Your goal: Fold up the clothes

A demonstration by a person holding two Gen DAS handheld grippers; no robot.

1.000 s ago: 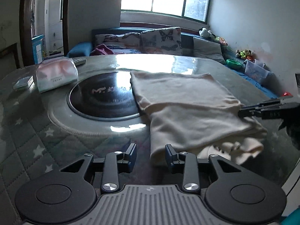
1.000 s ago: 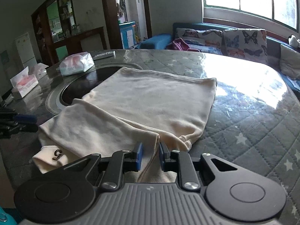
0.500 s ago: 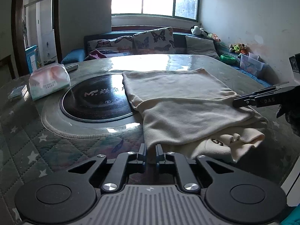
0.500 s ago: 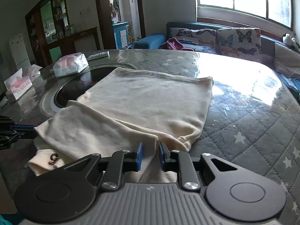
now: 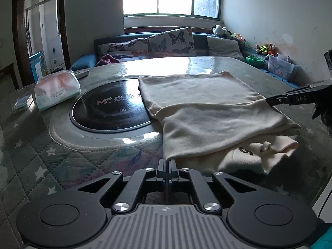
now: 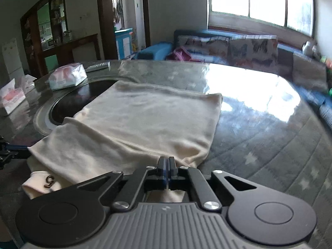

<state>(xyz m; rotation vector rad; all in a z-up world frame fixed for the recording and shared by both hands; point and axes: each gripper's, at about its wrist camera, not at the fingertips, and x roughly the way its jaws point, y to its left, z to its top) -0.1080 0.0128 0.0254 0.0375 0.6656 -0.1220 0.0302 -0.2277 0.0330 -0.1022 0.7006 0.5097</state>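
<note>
Two grippers pinch the same cream sweatshirt (image 5: pixel 209 112) at its near edge. The left gripper (image 5: pixel 166 162) is clenched on the garment's near left corner, at about 6 o'clock in the left wrist view, with the cloth edge caught between the closed jaws. The right gripper (image 6: pixel 166 161) is clenched on the fold at the near right corner, also at 6 o'clock in its own view; from the left wrist view it reaches in from 3 o'clock (image 5: pixel 269 100). The sweatshirt lies flat on the round glass-topped table (image 5: pixel 207 66), partly folded, its far half spread toward 12 o'clock and a layer doubled over the near half. A cuff with a small dark letter (image 6: pixel 49 181) pokes out beneath the fold at 8 o'clock in the right wrist view. The garment's left edge overlaps the black round turntable (image 5: pixel 108 108) at the table's centre. A tissue pack (image 5: pixel 57 90) sits at 10 o'clock, beside the turntable
</note>
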